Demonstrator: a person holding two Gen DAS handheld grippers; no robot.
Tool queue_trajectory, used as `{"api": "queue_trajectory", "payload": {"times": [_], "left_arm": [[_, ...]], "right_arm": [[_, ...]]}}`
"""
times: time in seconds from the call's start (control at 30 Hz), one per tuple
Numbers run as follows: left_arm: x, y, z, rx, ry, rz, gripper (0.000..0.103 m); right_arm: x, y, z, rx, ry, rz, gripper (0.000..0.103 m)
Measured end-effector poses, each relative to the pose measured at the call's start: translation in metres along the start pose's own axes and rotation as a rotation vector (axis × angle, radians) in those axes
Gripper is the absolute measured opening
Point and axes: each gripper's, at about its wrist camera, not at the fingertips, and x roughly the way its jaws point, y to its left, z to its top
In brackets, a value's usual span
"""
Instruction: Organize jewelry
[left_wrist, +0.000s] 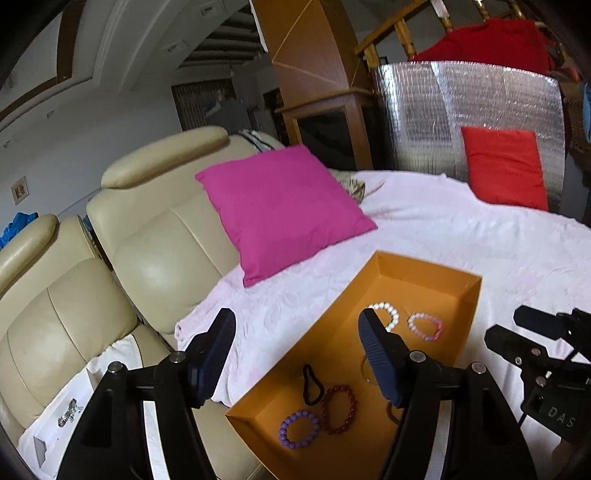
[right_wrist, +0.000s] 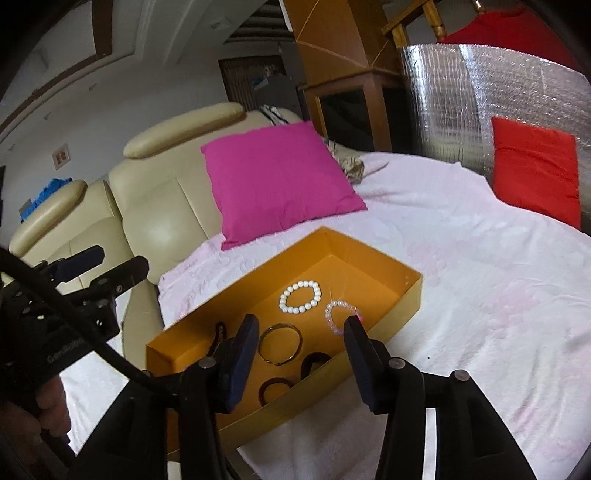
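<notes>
Left gripper (left_wrist: 297, 363) & right gripper (right_wrist: 301, 360): fingers spread wide, nothing held, both poised above orange box (right_wrist: 413, 291) on bed w/ pale pink cover (right_wrist: 480, 295), prob. free to pick. Box holds white bead bracelet (right_wrist: 300, 297), clear-pink bracelet (right_wrist: 338, 314), metal bangle (right_wrist: 280, 343), purple bracelet (left_wrist: 299, 429), dark red bracelet (left_wrist: 339, 408), black hair ties (left_wrist: 313, 386). Near-end items partly hidden by fingers & box wall; total count unclear.
</notes>
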Motion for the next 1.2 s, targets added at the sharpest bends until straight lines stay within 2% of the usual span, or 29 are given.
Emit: {"api": "queue_trajectory", "payload": {"times": [0.27,0.37,0.53,0.63,0.7,0.77,0.83,0.97,1.03,1.2], "left_arm": [[-0.04,0.003,0.013,-0.001,-0.075,-0.014,0.07],[-0.055,0.004,0.016,-0.003,-0.098,-0.02,0.07],[-0.074,0.005,0.019,0.001,-0.121,-0.027,0.07],[-0.085,0.007,0.019,-0.001,-0.132,-0.031,0.07],[-0.091,0.007,0.018,0.002,-0.132,-0.036,0.071],[-0.096,0.007,0.016,0.01,-0.126,-0.041,0.072],[-0.099,0.009,0.012,0.012,-0.11,-0.052,0.085],[-0.103,0.02,0.004,-0.006,-0.042,-0.117,0.088],[-0.105,0.034,0.0,-0.046,-0.004,-0.138,0.089],[-0.116,0.068,-0.006,-0.15,0.022,-0.047,0.092]], "right_arm": [[-0.057,-0.001,-0.002,0.046,-0.069,-0.018,0.054],[-0.077,0.001,-0.003,0.055,-0.089,-0.024,0.061],[-0.107,0.008,-0.009,0.045,-0.106,-0.053,0.064],[-0.123,0.013,-0.013,0.049,-0.113,-0.06,0.071],[-0.132,0.016,-0.014,0.047,-0.118,-0.072,0.072],[-0.14,0.021,-0.016,0.048,-0.112,-0.081,0.075],[-0.146,0.026,-0.018,0.053,-0.1,-0.09,0.08],[-0.158,0.038,-0.021,0.053,-0.087,-0.129,0.087],[-0.164,0.043,-0.023,0.053,-0.076,-0.151,0.089],[-0.173,0.052,-0.024,0.062,-0.048,-0.167,0.091]]}}
